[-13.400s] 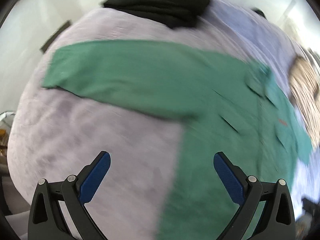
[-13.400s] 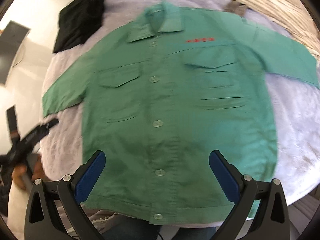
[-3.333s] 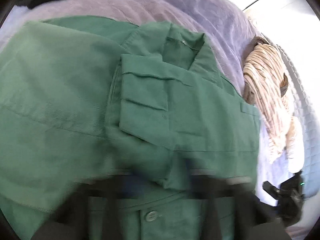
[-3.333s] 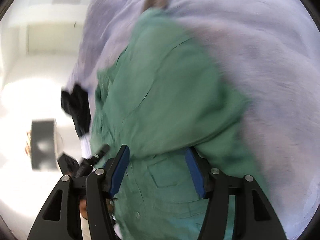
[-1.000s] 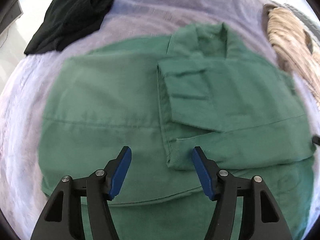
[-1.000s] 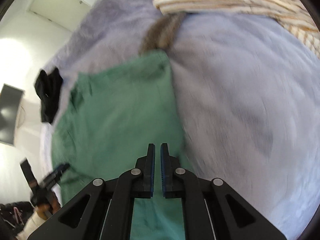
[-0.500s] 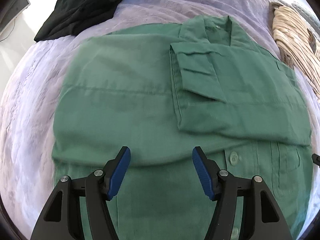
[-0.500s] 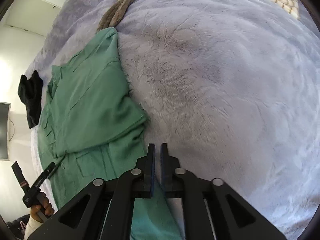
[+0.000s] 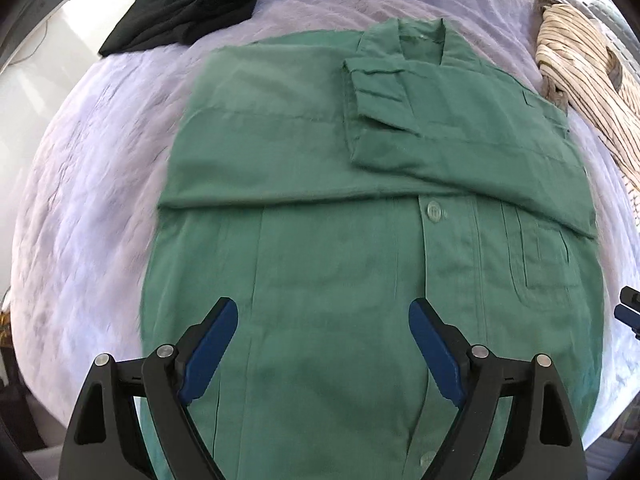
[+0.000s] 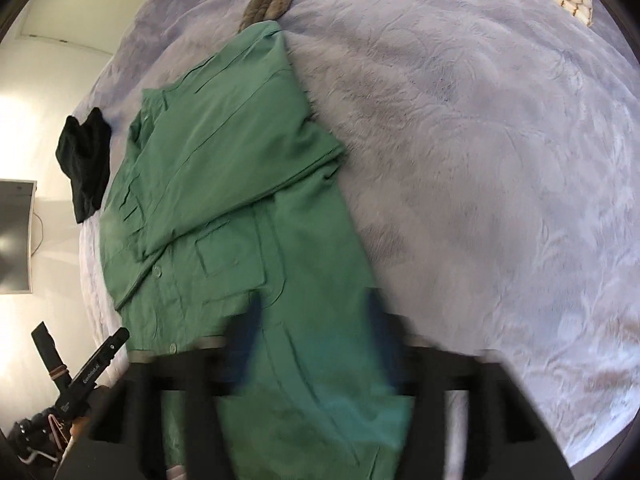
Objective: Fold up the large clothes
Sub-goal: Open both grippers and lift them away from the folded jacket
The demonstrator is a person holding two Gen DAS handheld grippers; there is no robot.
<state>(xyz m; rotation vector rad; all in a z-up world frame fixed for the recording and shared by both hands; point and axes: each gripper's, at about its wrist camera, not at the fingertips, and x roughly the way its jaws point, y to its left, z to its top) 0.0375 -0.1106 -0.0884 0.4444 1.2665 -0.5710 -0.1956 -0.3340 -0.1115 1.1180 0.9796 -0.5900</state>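
Observation:
A green button-up shirt [image 9: 360,248] lies face up on a lavender blanket [image 9: 80,208], both sleeves folded across the chest. My left gripper [image 9: 323,344] is open and empty, hovering over the shirt's lower front. In the right wrist view the shirt [image 10: 240,184] runs from upper middle to the bottom. My right gripper [image 10: 312,328] is blurred by motion, with its jaws apart over the shirt's lower right part. Nothing is held.
A black garment [image 9: 188,4] lies at the far left of the bed, also in the right wrist view [image 10: 84,168]. A striped cream garment [image 9: 584,64] lies at the far right. The bed edge runs along the left and near sides.
The left gripper has drawn back toward the hem, showing more of the lower shirt. The right gripper went from shut to open and moved over the shirt's lower right part.

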